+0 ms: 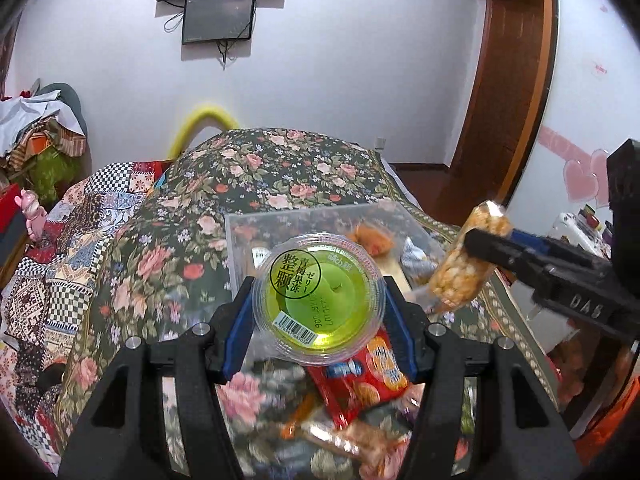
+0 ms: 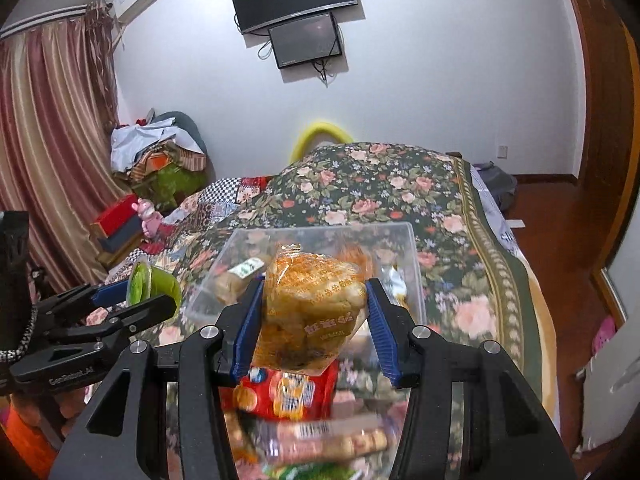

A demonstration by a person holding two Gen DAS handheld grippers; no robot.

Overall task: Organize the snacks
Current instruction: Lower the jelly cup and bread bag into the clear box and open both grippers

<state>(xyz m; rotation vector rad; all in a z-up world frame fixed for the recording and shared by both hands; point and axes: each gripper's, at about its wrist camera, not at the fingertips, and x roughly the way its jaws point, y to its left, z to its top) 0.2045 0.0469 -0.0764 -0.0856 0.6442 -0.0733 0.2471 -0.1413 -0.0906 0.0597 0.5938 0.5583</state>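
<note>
My left gripper [image 1: 318,300] is shut on a green jelly cup [image 1: 318,298] with a clear lid, held above the bed near the clear plastic box [image 1: 236,220]. The cup also shows in the right wrist view [image 2: 154,284], left of the box [image 2: 412,236]. My right gripper [image 2: 314,312] is shut on an orange bag of puffed snack [image 2: 312,308], held just before the box. In the left wrist view the bag [image 1: 468,258] is at the right, pinched by the right gripper [image 1: 480,248]. The box holds several snacks.
A red biscuit packet [image 1: 360,376] and other wrapped snacks [image 2: 320,440] lie on the floral bedspread [image 2: 380,188] below the grippers. A patchwork quilt [image 1: 60,248] lies to the left. A wood floor [image 2: 560,248] lies beyond the bed's right edge.
</note>
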